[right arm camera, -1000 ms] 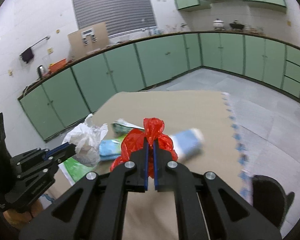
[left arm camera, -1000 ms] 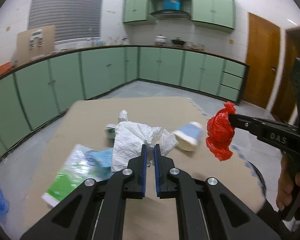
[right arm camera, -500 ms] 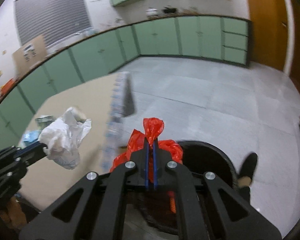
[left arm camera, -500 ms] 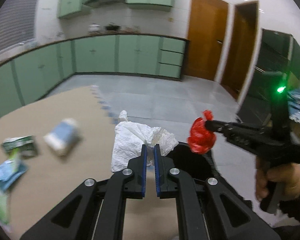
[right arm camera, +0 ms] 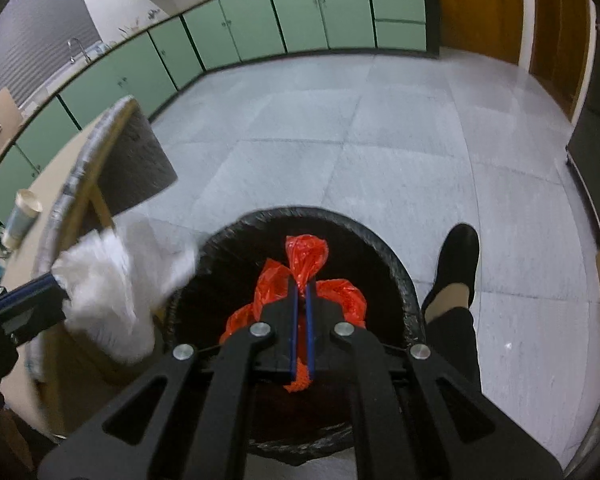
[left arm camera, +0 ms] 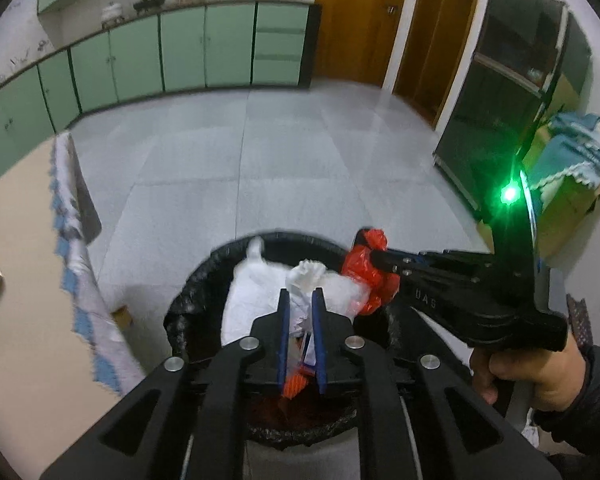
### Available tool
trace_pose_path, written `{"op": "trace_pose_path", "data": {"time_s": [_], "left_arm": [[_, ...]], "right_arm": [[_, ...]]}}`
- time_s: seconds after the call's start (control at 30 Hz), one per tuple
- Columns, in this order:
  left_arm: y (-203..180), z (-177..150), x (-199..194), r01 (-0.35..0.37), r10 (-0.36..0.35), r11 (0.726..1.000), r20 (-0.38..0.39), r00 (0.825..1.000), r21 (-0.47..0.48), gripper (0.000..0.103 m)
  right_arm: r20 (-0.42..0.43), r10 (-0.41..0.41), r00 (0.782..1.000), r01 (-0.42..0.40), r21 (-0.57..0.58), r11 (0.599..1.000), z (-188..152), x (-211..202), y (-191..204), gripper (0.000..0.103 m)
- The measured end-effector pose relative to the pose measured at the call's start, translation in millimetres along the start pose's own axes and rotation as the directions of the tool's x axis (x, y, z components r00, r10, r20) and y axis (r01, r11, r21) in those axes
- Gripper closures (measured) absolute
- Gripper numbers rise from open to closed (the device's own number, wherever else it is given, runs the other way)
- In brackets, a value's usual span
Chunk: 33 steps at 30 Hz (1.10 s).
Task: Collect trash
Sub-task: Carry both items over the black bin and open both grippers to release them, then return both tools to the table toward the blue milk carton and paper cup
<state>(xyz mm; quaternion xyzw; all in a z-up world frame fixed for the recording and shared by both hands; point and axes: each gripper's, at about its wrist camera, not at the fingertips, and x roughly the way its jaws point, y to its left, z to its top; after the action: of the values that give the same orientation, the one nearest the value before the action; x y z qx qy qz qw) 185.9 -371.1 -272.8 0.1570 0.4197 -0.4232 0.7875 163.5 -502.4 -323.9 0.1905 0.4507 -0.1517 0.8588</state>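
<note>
Black plastic lines the round bin [left arm camera: 204,276], which stands on the grey tiled floor [left arm camera: 260,160] just beside the tan table [left arm camera: 24,320], and both grippers hang over its mouth. In the left wrist view the left gripper [left arm camera: 300,296] points down into the bin with a crumpled white bag [left arm camera: 256,292] between its blue pads [left arm camera: 283,320]; the jaws have just been opening and now stand a little apart, with the white plastic still lying in the gap, though whether the pads still press on it cannot be told. The right wrist view shows the same white bag [right arm camera: 112,284] blurred, bunched at the left gripper's tips [right arm camera: 56,280] over the bin's near rim [right arm camera: 300,212]. The right gripper [right arm camera: 302,284] is clamped tight on a red bag [right arm camera: 306,254], whose knotted top sticks up past the fingertips while its folds spread to either side above the bin's dark inside. From the left camera the red bag [left arm camera: 366,270] hangs at the right gripper's tips [left arm camera: 374,258] over the bin's far right rim, and a hand [left arm camera: 540,376] grips the black handle. A black shoe [right arm camera: 458,264] rests on the floor right of the bin. A paper cup [right arm camera: 20,216] lies on the table near its edge. Green cabinets [right arm camera: 260,24] run along the far wall, beside a brown wooden door [left arm camera: 356,20].
</note>
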Motion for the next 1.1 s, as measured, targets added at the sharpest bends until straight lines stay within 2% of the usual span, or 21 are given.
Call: {"op": "trace_pose_path", "data": {"time_s": [0.07, 0.1, 0.2, 0.27, 0.43, 0.57, 0.7, 0.73, 0.87, 1.0, 1.1], "left_arm": [[-1.8, -1.0, 12.8, -0.010, 0.010, 1.000, -0.036, 0.999, -0.001, 0.088], [-2.2, -1.3, 18.1, -0.015, 0.015, 1.000, -0.048, 0.999, 0.000, 0.082], [3.7, 0.3, 27.4, -0.034, 0.033, 0.999, -0.072, 0.997, -0.001, 0.069], [7.4, 1.3, 25.8, -0.041, 0.041, 0.999, -0.071, 0.997, -0.010, 0.069], [21.1, -0.8, 4.1, -0.063, 0.062, 0.997, -0.031, 0.998, -0.054, 0.061], [33.7, -2.0, -18.7, -0.111, 0.112, 0.991, 0.016, 0.994, -0.080, 0.038], [49.5, -14.3, -55.3, -0.171, 0.181, 0.977, 0.067, 0.981, -0.129, 0.024], [53.9, -17.0, -62.3, -0.186, 0.198, 0.973, 0.075, 0.977, -0.137, 0.021], [78.3, -42.4, -109.2, -0.280, 0.305, 0.939, 0.110, 0.946, -0.200, 0.009], [107.1, -74.2, -156.7, -0.385, 0.427, 0.886, 0.130, 0.895, -0.259, 0.006], [136.5, -103.4, -192.2, -0.452, 0.509, 0.831, 0.117, 0.853, -0.323, 0.006]], "right_arm": [[-0.029, -0.009, 1.000, 0.008, -0.017, 1.000, -2.1, 15.8, -0.5, 0.097], [-0.038, -0.012, 0.999, 0.011, -0.025, 1.000, -2.5, 21.2, 0.2, 0.097], [-0.080, -0.025, 0.997, 0.023, -0.030, 0.999, -0.9, 36.8, -0.5, 0.086], [-0.079, -0.031, 0.996, 0.029, -0.029, 0.999, -0.8, 34.4, 1.5, 0.083], [-0.056, -0.034, 0.998, 0.033, -0.021, 0.999, -2.1, 24.1, -4.0, 0.074], [-0.031, -0.041, 0.999, 0.039, -0.052, 0.998, -1.9, 6.1, 6.0, 0.069], [0.041, -0.038, 0.998, 0.041, -0.091, 0.995, -0.8, -31.8, 32.3, 0.049], [0.059, -0.025, 0.998, 0.031, -0.104, 0.994, 0.0, -42.9, 42.4, 0.048], [0.103, 0.061, 0.993, -0.046, -0.144, 0.988, 1.8, -78.4, 83.0, 0.039], [0.113, 0.147, 0.983, -0.117, -0.235, 0.965, -0.5, -99.4, 135.7, 0.035], [0.118, 0.202, 0.972, -0.155, -0.324, 0.933, -3.5, -109.9, 180.1, 0.028]]}}
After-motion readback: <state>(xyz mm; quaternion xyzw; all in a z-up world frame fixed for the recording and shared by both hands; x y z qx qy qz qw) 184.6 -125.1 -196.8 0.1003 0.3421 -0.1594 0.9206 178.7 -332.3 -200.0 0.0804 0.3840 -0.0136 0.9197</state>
